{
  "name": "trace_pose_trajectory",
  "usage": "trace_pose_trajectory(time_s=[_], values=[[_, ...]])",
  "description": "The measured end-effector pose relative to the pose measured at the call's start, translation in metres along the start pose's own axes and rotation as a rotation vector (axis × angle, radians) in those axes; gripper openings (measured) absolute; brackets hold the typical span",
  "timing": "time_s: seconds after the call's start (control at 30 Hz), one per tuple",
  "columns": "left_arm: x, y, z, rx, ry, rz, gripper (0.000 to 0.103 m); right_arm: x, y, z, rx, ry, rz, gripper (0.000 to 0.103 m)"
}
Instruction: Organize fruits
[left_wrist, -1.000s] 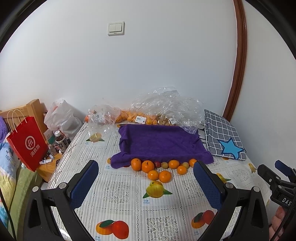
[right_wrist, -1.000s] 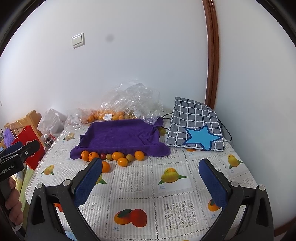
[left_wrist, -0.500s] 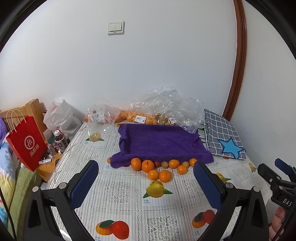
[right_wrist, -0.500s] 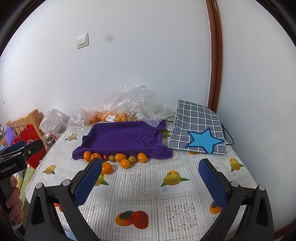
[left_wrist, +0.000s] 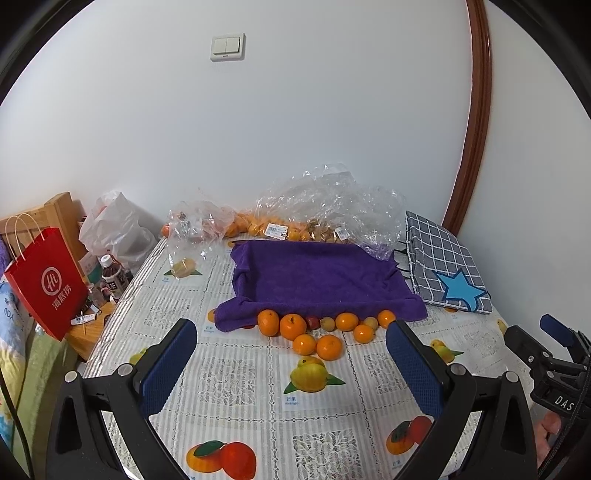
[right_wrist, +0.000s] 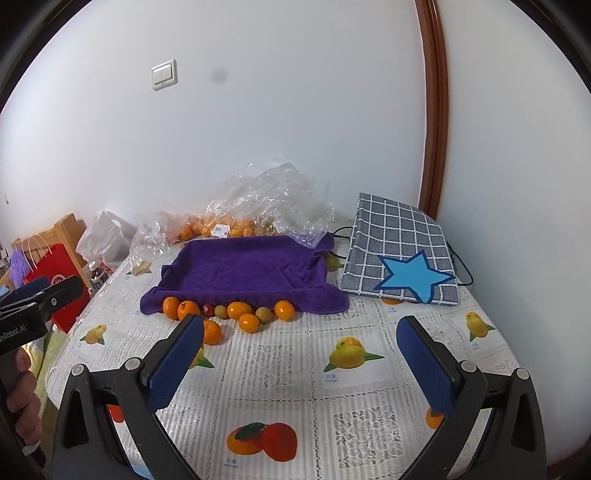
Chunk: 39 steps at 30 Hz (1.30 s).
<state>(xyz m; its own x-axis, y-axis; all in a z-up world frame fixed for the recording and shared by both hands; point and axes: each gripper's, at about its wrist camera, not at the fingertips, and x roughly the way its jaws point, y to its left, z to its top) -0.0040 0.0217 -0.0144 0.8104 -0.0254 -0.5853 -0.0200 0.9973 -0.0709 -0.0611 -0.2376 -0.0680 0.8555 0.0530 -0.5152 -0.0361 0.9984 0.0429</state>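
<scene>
Little has been moved since the earlier frames: both views have only been drawn back slightly from the fruit, and nothing on the desk (left_wrist: 240, 384) has been shifted. Left tongs (left_wrist: 291, 360) are held wide open and empty above the patterned cloth, short of the fruit. Right tongs (right_wrist: 301, 363) are likewise spread wide with nothing gripped. Oranges (left_wrist: 291, 326) are lined up along the near edge of a purple towel (left_wrist: 317, 280), touching or just beside it, with a small red fruit (left_wrist: 313, 322) and two pale green ones (left_wrist: 327, 324) set among them; two more oranges are lying just in front of the row. Nothing is seen on top of the towel. Behind the towel, clear plastic bags (left_wrist: 332, 203) holding more oranges are piled against the wall. A grey checked bag (right_wrist: 399, 254) with a blue star is laid to the right of the towel. A red paper bag (left_wrist: 48, 284) and a bottle (left_wrist: 110, 277) are seen at the left, off the desk. In the right view, a hand (right_wrist: 22, 406) is seen on the left handle.
</scene>
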Motion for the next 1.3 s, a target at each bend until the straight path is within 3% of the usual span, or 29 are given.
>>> trace_pose_trajectory(time_s=[0.27, 0.47, 0.77, 1.3], values=[[0.014, 0.002, 0.002, -0.003, 0.015, -0.013, 0.103, 0.017, 0.005, -0.005, -0.015, 0.020, -0.010, 0.103], [0.024, 0.003, 0.005, 0.002, 0.027, -0.039, 0.103, 0.033, 0.002, -0.006, 0.006, 0.082, 0.047, 0.096], [0.039, 0.004, 0.008, 0.024, 0.011, -0.030, 0.101, 0.049, 0.009, -0.007, -0.019, 0.091, 0.059, 0.096], [0.085, 0.029, 0.009, 0.007, 0.077, -0.055, 0.095, 0.103, 0.001, -0.021, 0.042, 0.162, 0.029, 0.096]])
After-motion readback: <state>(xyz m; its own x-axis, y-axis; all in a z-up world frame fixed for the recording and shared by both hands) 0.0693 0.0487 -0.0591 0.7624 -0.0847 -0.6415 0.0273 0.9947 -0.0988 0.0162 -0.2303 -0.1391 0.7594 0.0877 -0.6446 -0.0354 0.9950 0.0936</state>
